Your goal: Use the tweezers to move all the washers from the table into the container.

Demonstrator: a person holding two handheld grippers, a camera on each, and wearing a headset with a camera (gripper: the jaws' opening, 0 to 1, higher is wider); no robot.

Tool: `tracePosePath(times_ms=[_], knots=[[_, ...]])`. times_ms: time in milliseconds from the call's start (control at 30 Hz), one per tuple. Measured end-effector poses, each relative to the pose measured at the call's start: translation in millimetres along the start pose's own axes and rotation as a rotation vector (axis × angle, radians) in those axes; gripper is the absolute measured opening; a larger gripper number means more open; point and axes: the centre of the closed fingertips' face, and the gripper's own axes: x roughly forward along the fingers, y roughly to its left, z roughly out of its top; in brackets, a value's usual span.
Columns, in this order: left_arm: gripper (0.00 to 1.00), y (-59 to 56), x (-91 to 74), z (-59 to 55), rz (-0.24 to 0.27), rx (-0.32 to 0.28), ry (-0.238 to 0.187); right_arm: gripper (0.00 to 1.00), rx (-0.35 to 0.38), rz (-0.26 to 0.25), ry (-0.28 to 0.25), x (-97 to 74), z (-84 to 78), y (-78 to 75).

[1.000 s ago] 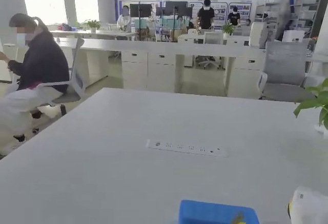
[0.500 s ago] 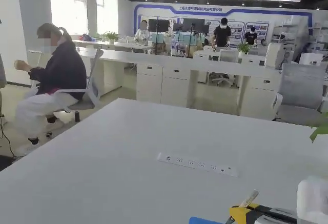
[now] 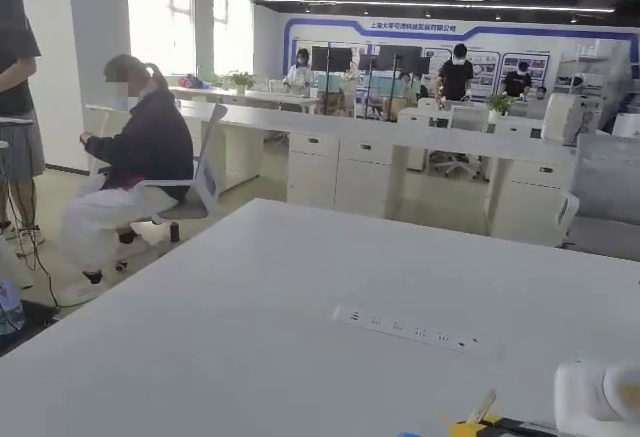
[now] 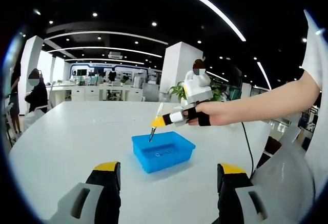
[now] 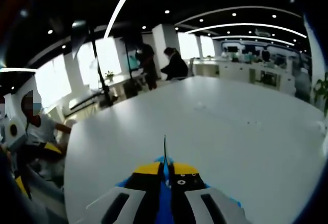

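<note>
Nearest in the left gripper view, the left gripper (image 4: 169, 183) has its jaws spread wide with nothing between them. It hangs above the table (image 4: 77, 142), short of the container (image 4: 177, 157).

The blue container sits on the table just ahead of those jaws. A few small dark rings on its floor look like washers (image 4: 162, 154), so at least part of the job appears done.

Over the container, a hand (image 4: 215, 115) holds the right gripper (image 4: 160, 121). Its jaws are closed tight on the tweezers (image 4: 152, 133), which point down with the tip just inside the container's rim. The right gripper view agrees: the yellow-tipped jaws are pressed together around the thin tweezers, with blue showing underneath. Whether the tip carries a washer cannot be told, because it is too fine to make out.

This reads as a drop-off, or the moment just after one. The pictures do not settle how many washers are left to fetch from the table.

Farther out in the head view, a power strip (image 3: 415, 329) lies mid-table. Beyond the table's edge a person (image 3: 140, 157) sits on a chair, and more desks and people stand at the back.
</note>
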Motion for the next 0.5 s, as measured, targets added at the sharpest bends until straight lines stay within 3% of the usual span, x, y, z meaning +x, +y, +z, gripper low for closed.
tracePosePath(times_ms=[167, 500], knots=[[0.78, 2.0, -0.5, 0.8, 0.006, -0.017, -0.008, 0.03, 0.004, 0.007, 0.041, 10.0, -17.3, -4.7], [0.78, 5.9, -1.3, 2.0, 0.024, -0.023, -0.018, 0.03, -0.052, 0.024, 0.127, 19.3, -39.2, 3.0]])
